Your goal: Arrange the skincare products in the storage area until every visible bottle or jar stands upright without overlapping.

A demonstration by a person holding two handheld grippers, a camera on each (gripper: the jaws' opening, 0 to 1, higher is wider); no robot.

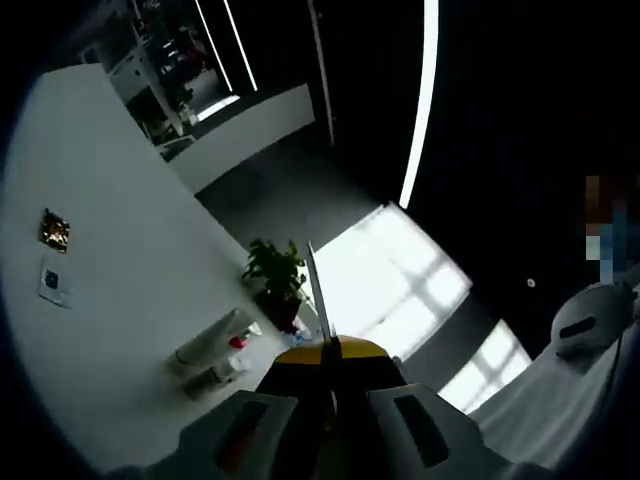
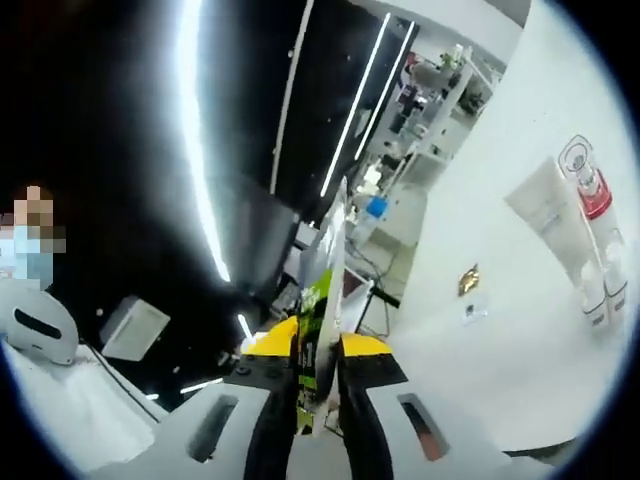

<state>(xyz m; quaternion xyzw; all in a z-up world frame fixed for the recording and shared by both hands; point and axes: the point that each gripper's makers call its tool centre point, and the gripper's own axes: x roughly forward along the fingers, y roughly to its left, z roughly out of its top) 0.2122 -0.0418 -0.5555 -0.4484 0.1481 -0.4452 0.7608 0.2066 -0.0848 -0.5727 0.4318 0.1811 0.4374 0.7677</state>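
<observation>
My left gripper is shut on a thin flat white sheet that stands edge-on between its yellow tips. On the white table, beside the jaws, a white tube and a small bottle with a red part lie close together. My right gripper is shut on a thin flat pack with green print, also edge-on. Far right in the right gripper view are a white tube, a clear bottle with a red collar and small white bottles, apart from the gripper.
A potted plant stands by the products. A small gold item and a white card lie on the table. Shelving is at the back. A white rounded shell rests on white cloth beside a person.
</observation>
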